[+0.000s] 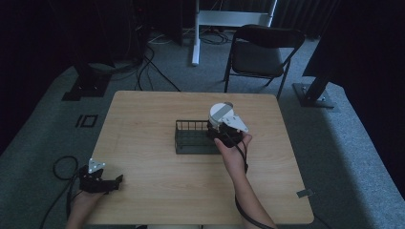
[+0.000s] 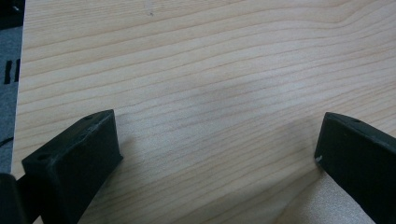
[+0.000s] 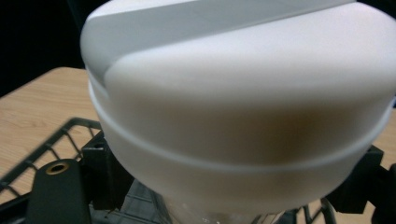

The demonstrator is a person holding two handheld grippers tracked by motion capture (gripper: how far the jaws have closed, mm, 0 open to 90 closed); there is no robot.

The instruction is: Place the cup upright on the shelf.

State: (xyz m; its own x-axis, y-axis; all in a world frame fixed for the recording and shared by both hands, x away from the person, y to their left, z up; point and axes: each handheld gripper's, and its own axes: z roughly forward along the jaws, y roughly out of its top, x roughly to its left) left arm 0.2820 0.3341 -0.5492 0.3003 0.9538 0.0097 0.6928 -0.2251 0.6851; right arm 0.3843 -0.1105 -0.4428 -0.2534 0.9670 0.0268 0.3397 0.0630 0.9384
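A white round container (image 1: 220, 113) with a lid crossed by a grey stripe hangs over the right end of a black wire basket (image 1: 184, 143) in the middle of the wooden table (image 1: 143, 119). My right gripper (image 1: 224, 130) is shut on it low on its body. In the right gripper view the container (image 3: 233, 116) sits very close between the jaws of the right gripper (image 3: 233, 191), with the basket's rim (image 3: 51, 144) below at the left. My left gripper (image 1: 114, 181) rests at the table's front left edge. It stands open over bare wood, nothing between the jaws of the left gripper (image 2: 217, 140).
A black folding chair (image 1: 262, 52) stands on the carpet beyond the table's far right corner. Dark stand bases (image 1: 86, 86) and cables (image 1: 148, 67) lie on the floor at the far left, and another base (image 1: 313, 93) sits at the right.
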